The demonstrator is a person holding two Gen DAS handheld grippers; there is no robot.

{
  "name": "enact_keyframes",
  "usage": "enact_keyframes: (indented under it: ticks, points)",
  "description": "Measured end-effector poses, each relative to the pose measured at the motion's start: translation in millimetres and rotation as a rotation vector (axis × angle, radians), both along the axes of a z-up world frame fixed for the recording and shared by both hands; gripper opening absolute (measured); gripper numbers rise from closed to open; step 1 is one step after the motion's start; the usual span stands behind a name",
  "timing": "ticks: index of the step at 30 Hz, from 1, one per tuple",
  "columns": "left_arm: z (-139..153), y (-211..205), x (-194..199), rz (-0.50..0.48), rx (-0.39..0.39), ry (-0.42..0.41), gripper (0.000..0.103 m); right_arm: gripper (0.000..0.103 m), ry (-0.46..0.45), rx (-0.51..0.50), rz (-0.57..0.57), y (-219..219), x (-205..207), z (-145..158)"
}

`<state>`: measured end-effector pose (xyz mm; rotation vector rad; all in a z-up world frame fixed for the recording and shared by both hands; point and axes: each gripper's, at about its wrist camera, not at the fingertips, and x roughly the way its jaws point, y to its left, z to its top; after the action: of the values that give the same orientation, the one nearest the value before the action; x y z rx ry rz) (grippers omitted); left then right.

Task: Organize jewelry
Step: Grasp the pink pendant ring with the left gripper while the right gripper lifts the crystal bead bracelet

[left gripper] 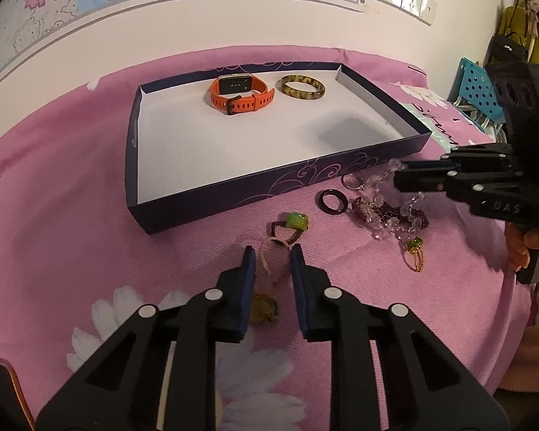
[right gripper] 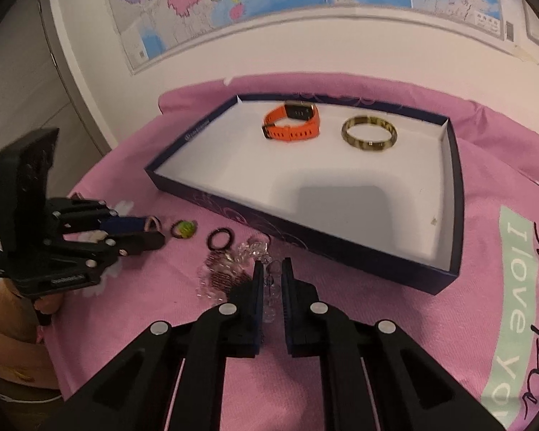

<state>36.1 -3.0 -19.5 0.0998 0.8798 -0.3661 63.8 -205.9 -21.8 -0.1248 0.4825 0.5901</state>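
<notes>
Two pieces are already laid in the shallow dark-blue cardboard box lid with the white floor [left gripper: 377, 163]: an orange silicone smartwatch [left gripper: 241, 95] at the far wall and, just to its right, a mottled olive-and-brown bangle [left gripper: 303, 87], kept apart so that neither is tangled with the other. On the pink floral cloth [left gripper: 72, 186] in front of the lid the unsorted pieces are gathered. At the left, a pale pink translucent ring [left gripper: 273, 262] is pinched between the blue pads of the left gripper [left gripper: 272, 255], which is angled down, apparently for a lift toward the lid. Beyond it lie a green-stoned ring [left gripper: 291, 224], a plain dark band ring [left gripper: 334, 201] and a gold ring with a green stone [left gripper: 414, 249]. At the right, the right gripper [right gripper: 271, 269] is pressed together on a strand of clear crystal beads [right gripper: 271, 298], taken from the heap of clear and maroon beaded bracelets [left gripper: 391, 215]
</notes>
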Motion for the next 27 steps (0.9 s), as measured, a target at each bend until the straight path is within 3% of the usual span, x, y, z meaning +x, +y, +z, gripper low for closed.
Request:
enact_keyframes:
  ticks: [27]
  points:
    - [37.5, 5.3, -16.7, 0.002, -0.067, -0.091, 0.019, 0.008, -0.132, 0.08, 0.029, -11.2, -36.2, 55.1]
